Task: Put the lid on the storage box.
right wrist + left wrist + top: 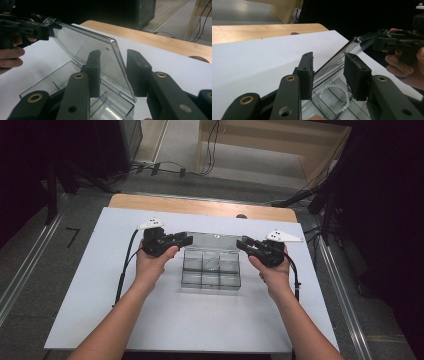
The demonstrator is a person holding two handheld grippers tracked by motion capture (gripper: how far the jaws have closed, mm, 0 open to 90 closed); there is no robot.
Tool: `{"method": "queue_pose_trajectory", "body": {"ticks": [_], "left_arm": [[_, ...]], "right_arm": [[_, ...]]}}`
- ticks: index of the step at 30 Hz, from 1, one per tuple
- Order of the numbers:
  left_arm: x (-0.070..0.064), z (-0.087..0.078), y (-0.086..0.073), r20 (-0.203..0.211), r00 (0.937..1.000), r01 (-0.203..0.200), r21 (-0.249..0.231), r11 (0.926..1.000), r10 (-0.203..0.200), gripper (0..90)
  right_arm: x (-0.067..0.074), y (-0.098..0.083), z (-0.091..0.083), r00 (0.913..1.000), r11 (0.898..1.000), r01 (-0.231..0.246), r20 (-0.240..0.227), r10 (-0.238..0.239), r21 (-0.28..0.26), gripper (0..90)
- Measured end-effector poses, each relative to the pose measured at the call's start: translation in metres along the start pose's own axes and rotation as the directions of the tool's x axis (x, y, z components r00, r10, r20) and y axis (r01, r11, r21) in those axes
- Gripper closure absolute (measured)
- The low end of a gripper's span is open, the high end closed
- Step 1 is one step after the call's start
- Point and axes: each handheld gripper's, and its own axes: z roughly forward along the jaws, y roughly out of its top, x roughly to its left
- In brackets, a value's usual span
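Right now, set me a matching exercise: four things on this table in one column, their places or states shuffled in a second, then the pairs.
Things
1. clear lid
2. white bead bracelet
3. wooden tabletop
4. white board

Places or states
A. bare strip along the far edge
B. lying in a compartment of the clear box
C. tilted up, its ends between the jaws of the left claw and the right claw
D. flat under the box

Pairs: 1-C, 2-B, 3-A, 4-D
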Motion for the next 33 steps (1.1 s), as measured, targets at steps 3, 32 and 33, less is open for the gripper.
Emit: {"method": "queue_pose_trajectory", "body": {"ticks": [3, 32, 33], "left_arm": [[-0.001, -0.002, -0.002, -0.005, 1.0000, -0.001, -0.004, 1.0000, 0.001, 56.0], [-0.007, -0.007, -0.036, 0.017, 0.9995, 0.026, 0.078, 0.9966, -0.027, 89.7], [-0.007, -0.006, -0.036, 0.021, 0.9994, 0.025, 0.077, 0.9967, -0.027, 89.7]], "right_arm": [[0.001, -0.002, -0.002, 0.9999, 1.000, 0.008, -0.006, -0.008, -0.004, 63.2], [0.009, -0.019, -0.012, 0.9986, 0.999, 0.050, -0.018, -0.050, -0.015, 57.7], [0.009, -0.020, -0.013, 0.9984, 0.999, 0.052, -0.018, -0.053, -0.016, 57.7]]}}
